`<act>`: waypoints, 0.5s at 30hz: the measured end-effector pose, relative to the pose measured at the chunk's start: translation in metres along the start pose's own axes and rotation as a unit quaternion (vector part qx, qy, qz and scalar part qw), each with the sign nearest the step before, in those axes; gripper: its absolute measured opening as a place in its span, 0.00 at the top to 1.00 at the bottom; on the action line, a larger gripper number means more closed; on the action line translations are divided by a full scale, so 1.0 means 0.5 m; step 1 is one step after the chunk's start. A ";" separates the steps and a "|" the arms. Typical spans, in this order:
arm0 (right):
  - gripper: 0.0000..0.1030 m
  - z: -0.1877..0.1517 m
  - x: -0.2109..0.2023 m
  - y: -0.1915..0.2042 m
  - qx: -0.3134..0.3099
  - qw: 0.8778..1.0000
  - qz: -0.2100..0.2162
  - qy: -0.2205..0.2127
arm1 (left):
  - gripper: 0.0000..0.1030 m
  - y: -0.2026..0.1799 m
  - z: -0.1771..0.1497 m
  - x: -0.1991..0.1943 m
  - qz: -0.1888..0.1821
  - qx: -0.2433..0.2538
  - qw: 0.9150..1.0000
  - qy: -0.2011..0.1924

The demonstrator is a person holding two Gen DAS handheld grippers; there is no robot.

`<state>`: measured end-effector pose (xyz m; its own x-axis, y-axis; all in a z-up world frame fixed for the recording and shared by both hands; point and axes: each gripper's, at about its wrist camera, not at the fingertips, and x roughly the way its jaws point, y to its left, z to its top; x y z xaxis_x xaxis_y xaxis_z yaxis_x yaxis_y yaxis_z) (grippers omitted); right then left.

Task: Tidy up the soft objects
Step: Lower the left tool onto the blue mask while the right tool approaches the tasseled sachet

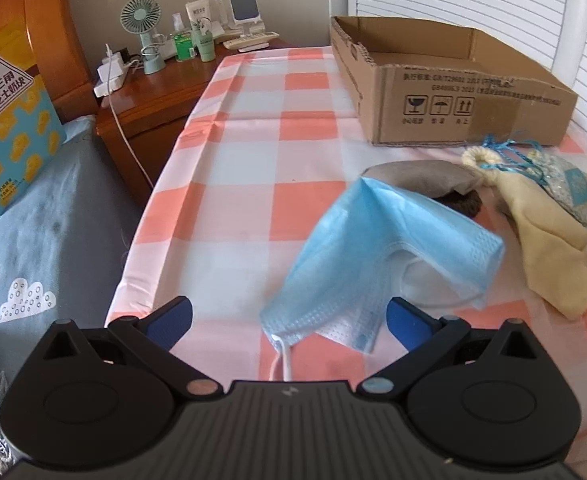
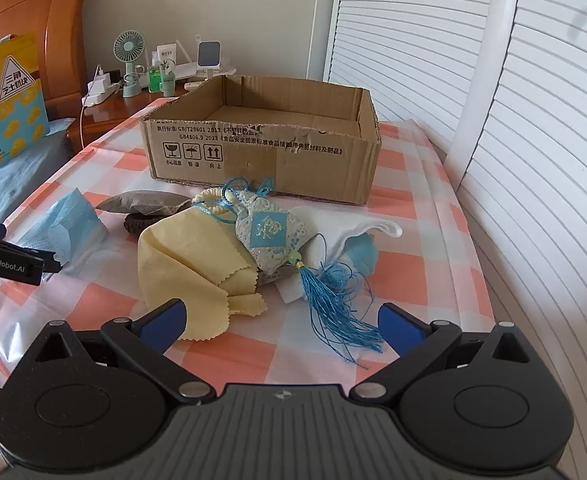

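Observation:
A blue face mask lies crumpled on the checked cloth, right in front of my open left gripper, its lower edge between the fingertips. It also shows in the right wrist view. My right gripper is open and empty, just short of a yellow cloth and a blue-tasselled sachet. A grey pouch and a white-and-blue soft item lie beside them. The open cardboard box stands behind the pile.
The table has a pink-and-white checked cloth. A wooden nightstand with a fan, bottles and chargers stands at the far left. A bed with blue bedding is at the left. White slatted doors run along the right.

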<state>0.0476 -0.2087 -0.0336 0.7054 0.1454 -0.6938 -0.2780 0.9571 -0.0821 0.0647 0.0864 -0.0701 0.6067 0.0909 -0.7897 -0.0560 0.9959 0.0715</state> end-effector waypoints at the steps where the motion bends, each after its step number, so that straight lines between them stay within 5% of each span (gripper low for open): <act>1: 0.00 0.000 -0.001 0.000 0.000 1.000 0.000 -0.001 | 0.01 -0.001 -0.003 -0.008 -0.010 0.002 1.000 0.000; 8: 0.00 -0.001 -0.003 0.004 -0.003 1.000 0.003 -0.004 | 0.00 -0.016 0.035 -0.086 -0.058 0.003 0.996 -0.064; 15: 0.00 -0.003 -0.013 0.009 -0.001 1.000 0.003 -0.009 | 0.00 -0.066 0.087 -0.020 -0.045 0.013 0.997 -0.062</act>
<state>0.0407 -0.2060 -0.0303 0.7153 0.1553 -0.6814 -0.2834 0.9557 -0.0797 0.0950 0.0529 -0.0378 0.7020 -0.0003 -0.7122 0.0226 0.9995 0.0218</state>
